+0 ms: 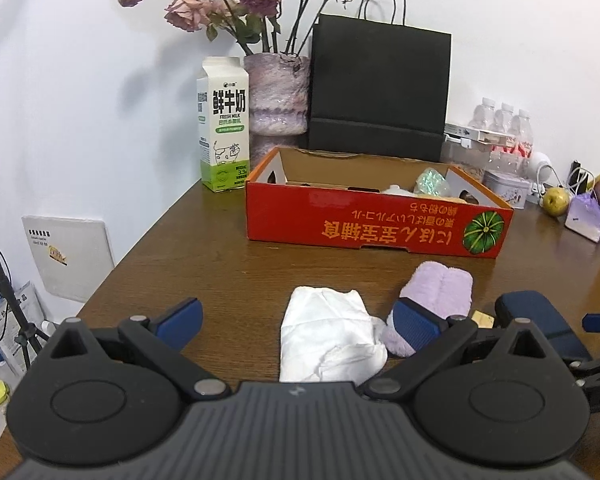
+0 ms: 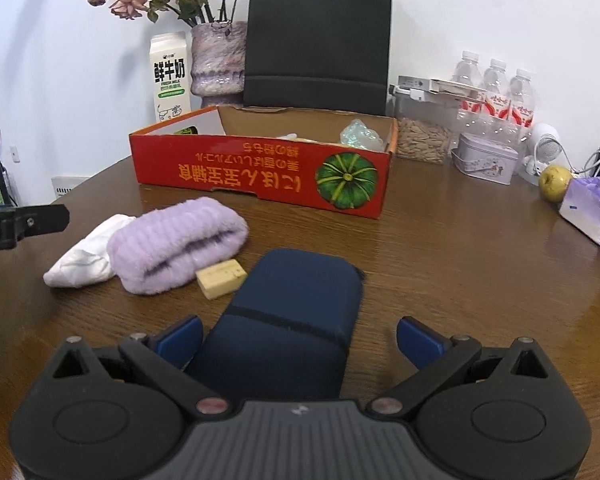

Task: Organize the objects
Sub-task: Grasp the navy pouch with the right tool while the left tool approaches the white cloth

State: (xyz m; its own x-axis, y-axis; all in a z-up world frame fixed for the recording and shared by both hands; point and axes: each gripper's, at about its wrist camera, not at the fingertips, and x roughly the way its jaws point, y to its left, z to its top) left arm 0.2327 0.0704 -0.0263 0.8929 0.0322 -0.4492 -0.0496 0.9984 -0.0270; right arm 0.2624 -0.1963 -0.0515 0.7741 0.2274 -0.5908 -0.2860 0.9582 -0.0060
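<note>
My left gripper (image 1: 300, 322) is open, with a crumpled white cloth (image 1: 326, 336) lying on the table between its blue fingers. A lilac plush towel (image 1: 440, 292) lies just right of the cloth, touching the right pad. My right gripper (image 2: 298, 340) is open around a dark blue pouch (image 2: 292, 320) that lies flat between its fingers. Left of the pouch sit a small beige block (image 2: 221, 278), the lilac towel (image 2: 176, 242) and the white cloth (image 2: 88, 254). A red cardboard box (image 1: 376, 220) (image 2: 260, 168) stands open behind them, with several items inside.
A milk carton (image 1: 224, 124), a vase of dried roses (image 1: 278, 96) and a black paper bag (image 1: 380, 88) stand by the wall. At the right are water bottles (image 2: 496, 88), a jar of seeds (image 2: 422, 142), a tin (image 2: 486, 158), an apple (image 2: 554, 184) and a tissue pack (image 2: 590, 210). The table edge (image 1: 140, 248) falls off at left.
</note>
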